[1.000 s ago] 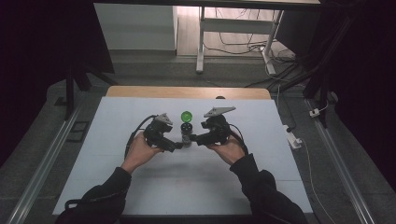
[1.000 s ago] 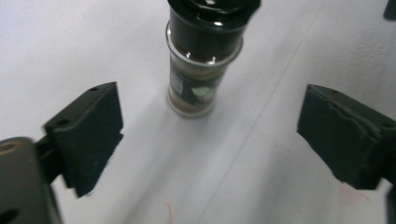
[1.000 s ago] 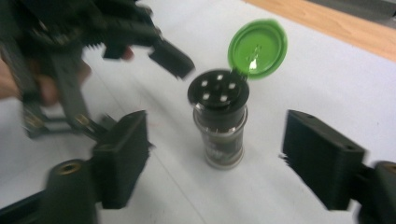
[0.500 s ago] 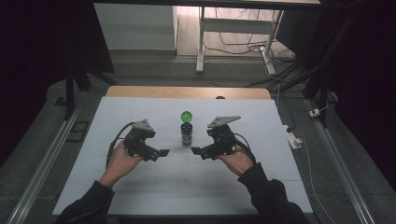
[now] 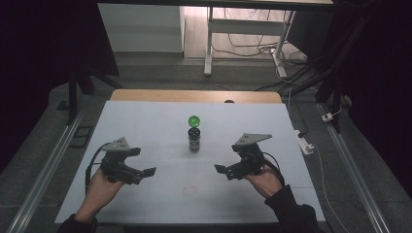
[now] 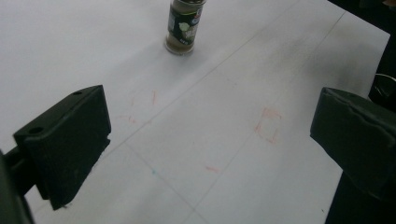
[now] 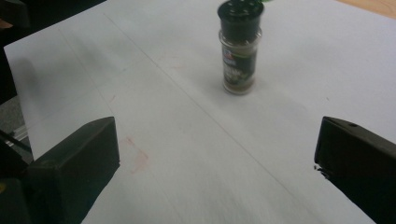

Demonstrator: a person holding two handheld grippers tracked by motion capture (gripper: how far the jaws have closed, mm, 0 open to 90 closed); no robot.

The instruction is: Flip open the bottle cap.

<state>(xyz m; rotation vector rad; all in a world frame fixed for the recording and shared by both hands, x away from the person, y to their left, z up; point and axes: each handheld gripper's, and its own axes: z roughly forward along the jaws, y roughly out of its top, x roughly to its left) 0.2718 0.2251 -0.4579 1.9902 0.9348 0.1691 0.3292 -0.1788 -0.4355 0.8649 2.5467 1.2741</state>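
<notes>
A small spice jar (image 5: 194,141) with a black perforated top stands upright in the middle of the white table (image 5: 145,126). A round green piece (image 5: 194,120) shows just above and behind its top. The jar also stands in the left gripper view (image 6: 181,29) and in the right gripper view (image 7: 239,51). My left gripper (image 5: 145,174) is to the jar's near left and my right gripper (image 5: 221,170) to its near right, both clear of it. Both point inward. Their jaws have just been opening and stand wide, left (image 6: 210,140) and right (image 7: 215,158), over bare table.
Faint red marks (image 6: 268,126) and thin pencil lines cross the tabletop between the grippers. A wooden strip (image 5: 194,95) edges the far side. Metal rails (image 5: 43,170) run along both sides, and cables and a power strip (image 5: 303,141) lie on the floor to the right.
Both hands have drawn back from the jar, the left one leftward and nearer, the right one rightward and nearer. The jaws have spread wider. The jar stays standing where it was.
</notes>
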